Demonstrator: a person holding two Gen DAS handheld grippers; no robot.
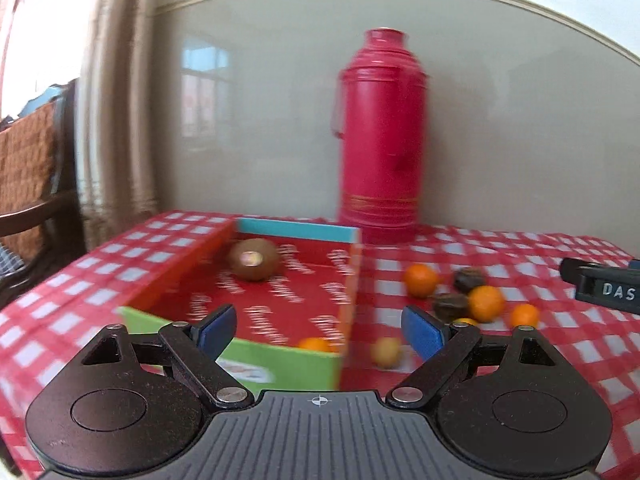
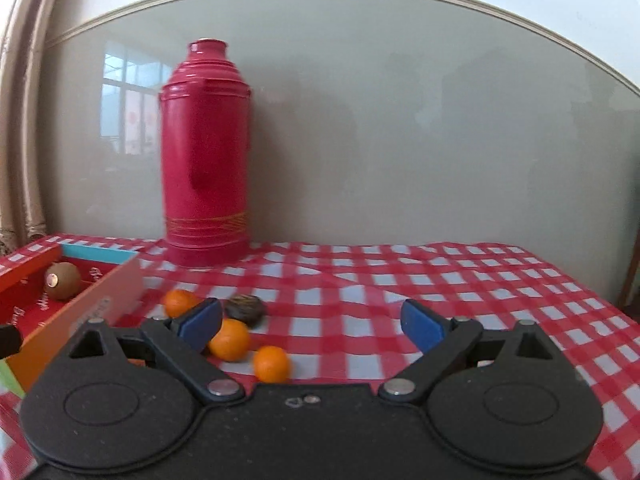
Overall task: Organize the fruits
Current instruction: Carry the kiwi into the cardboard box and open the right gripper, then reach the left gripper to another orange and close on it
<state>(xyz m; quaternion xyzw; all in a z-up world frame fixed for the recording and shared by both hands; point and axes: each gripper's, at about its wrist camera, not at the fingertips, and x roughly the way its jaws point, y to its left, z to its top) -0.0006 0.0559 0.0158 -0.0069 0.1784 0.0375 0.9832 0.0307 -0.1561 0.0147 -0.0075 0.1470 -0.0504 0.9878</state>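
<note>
The left gripper (image 1: 318, 328) stands with its jaws spread wide and nothing between its blue pads (image 1: 218, 326). Directly ahead of it, slightly to its left, sits an open cardboard box (image 1: 280, 360) with a red printed floor, a green near wall, an orange left wall and a blue far wall. Inside the box, a brown kiwi (image 1: 254, 259) lies toward the far wall, and one small orange fruit (image 1: 314, 345) lies against the near wall at the right corner. Just outside the box, ahead of the left gripper's right finger, rests a small yellowish fruit (image 1: 386, 352); motion blur prevents a firm identification. The right gripper (image 2: 312, 324) also has its jaws spread wide and grips nothing. Just ahead of its left finger, on the red checked tablecloth (image 2: 440, 280), lie three loose oranges (image 2: 230, 340) and a dark, wrinkled fruit (image 2: 245, 310), all outside the box. A red thermos flask (image 2: 204, 152) stands upright beyond them, well apart from both grippers, against the wall.
</note>
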